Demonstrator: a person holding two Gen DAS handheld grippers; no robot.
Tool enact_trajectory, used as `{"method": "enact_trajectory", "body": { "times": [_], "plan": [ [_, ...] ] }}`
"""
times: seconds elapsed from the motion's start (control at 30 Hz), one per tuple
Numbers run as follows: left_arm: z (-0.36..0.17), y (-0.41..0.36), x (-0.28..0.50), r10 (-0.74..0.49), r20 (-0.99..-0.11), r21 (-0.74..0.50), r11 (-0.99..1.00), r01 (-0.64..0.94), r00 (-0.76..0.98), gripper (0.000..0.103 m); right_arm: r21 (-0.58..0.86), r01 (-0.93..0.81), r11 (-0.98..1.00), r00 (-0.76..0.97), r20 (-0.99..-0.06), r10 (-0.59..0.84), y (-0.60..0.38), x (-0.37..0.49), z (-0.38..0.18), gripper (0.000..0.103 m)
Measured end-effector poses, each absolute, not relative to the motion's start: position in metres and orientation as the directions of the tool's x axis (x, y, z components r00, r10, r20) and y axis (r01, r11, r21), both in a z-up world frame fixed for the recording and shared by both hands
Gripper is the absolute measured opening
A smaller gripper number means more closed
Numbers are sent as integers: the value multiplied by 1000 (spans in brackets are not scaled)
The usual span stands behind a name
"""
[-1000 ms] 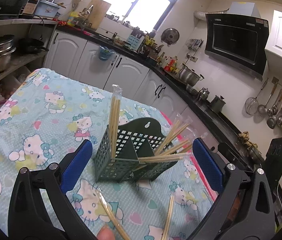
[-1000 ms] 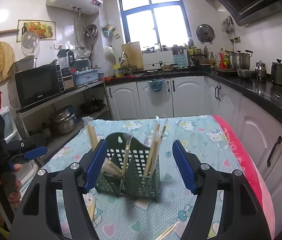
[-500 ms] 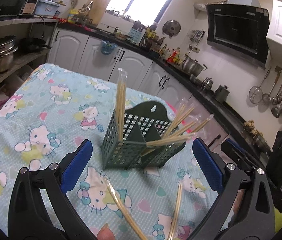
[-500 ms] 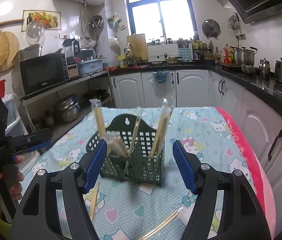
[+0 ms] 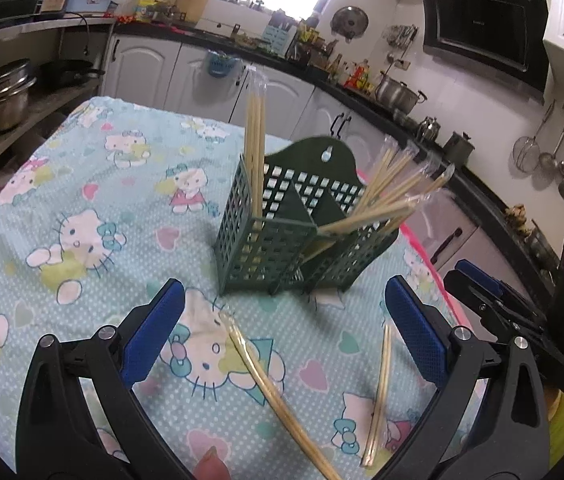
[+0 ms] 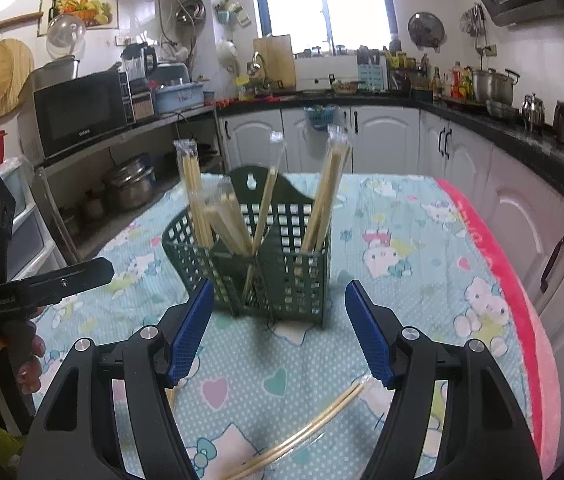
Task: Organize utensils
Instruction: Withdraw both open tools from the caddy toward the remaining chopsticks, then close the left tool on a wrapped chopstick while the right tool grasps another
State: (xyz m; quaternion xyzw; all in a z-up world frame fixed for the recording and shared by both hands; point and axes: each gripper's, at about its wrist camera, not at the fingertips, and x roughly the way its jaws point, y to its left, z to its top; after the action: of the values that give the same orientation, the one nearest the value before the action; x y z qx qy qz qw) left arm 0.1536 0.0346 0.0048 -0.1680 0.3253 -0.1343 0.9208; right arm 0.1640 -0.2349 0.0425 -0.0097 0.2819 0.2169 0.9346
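Both the left gripper point(image 5: 282, 332) and right gripper point(image 6: 280, 336) are hanging wide apart and empty, aiming at plastic-wrapped bamboo chopstick pairs point(image 5: 270, 392) lying loose on the cartoon-cat tablecloth point(image 5: 82, 200), just before the dark green slotted plastic utensil caddy point(image 5: 282, 240) already holding several.

Daylight is entering through the window point(image 6: 323, 4), which is blowing out to white in both views. The kitchen is reading evenly bright; the holder point(image 5: 287, 236) is casting only a soft shadow on the cloth point(image 5: 94, 200). Fisheye distortion is bending the counter point(image 6: 521, 132) and darkening the corners. Slight motion blur is softening the chopsticks point(image 6: 329, 196) and holder in the right view.
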Motion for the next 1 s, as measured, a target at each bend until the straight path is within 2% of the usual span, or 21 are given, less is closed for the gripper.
{"method": "enact_trajectory", "body": {
  "times": [0.27,0.57,0.8,1.0],
  "plan": [
    [-17,25,157,-364,-603,-387,912,139,710,92,83,-397,914,714,-598,364,-238,165,19,66],
    [-50,14,167,-386,-675,-393,909,136,628,92,65,-323,944,642,-718,269,-256,181,-24,65],
    [-80,10,173,-427,-720,-446,889,106,548,76,103,-277,955,584,-771,253,-268,192,-47,58],
    [-86,12,178,-460,-714,-485,869,101,529,66,168,-252,953,523,-805,280,-272,200,-62,48]
  ]
}}
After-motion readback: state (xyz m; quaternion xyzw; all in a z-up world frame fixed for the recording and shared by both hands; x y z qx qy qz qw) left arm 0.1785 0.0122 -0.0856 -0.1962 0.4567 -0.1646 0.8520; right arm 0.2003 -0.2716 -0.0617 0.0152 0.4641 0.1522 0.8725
